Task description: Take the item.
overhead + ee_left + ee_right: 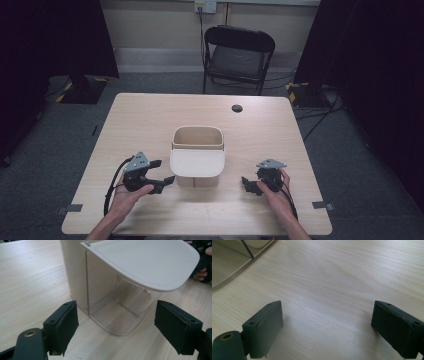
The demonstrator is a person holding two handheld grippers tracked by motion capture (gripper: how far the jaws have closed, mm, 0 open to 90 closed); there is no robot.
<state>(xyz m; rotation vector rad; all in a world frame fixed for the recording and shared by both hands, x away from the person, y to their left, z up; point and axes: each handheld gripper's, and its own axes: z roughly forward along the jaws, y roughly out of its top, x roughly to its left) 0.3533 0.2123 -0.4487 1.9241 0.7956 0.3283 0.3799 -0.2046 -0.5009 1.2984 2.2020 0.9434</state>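
A cream-coloured bin [197, 156] stands at the centre of the high view, on the pale wooden bench [150, 115]. Its hinged lid [196, 162] tilts toward the lower edge of the frame, leaving the top of the bin open behind it. In the left gripper view the lid [142, 262] juts out across the upper right of the frame, and beneath it a clear compartment [117, 307] of the bin rests on the wood.

The left hand-held gripper [167, 172] sits just left of the bin in the lower left part of the high view, its jaws spread wide with nothing between them and pointing at the bin's lower front. In its own view [116, 325] the two black pads stand far apart on either side of the clear compartment, not touching it.

The right hand-held gripper [246, 183] lies lower right of the bin, a little farther off. Its jaws are also wide apart and empty [327, 327], over bare wood, with a corner of the bin's clear base [227, 262] at the upper left of that view.

A black folding chair [237, 55] stands beyond the bench at the top centre of the high view.
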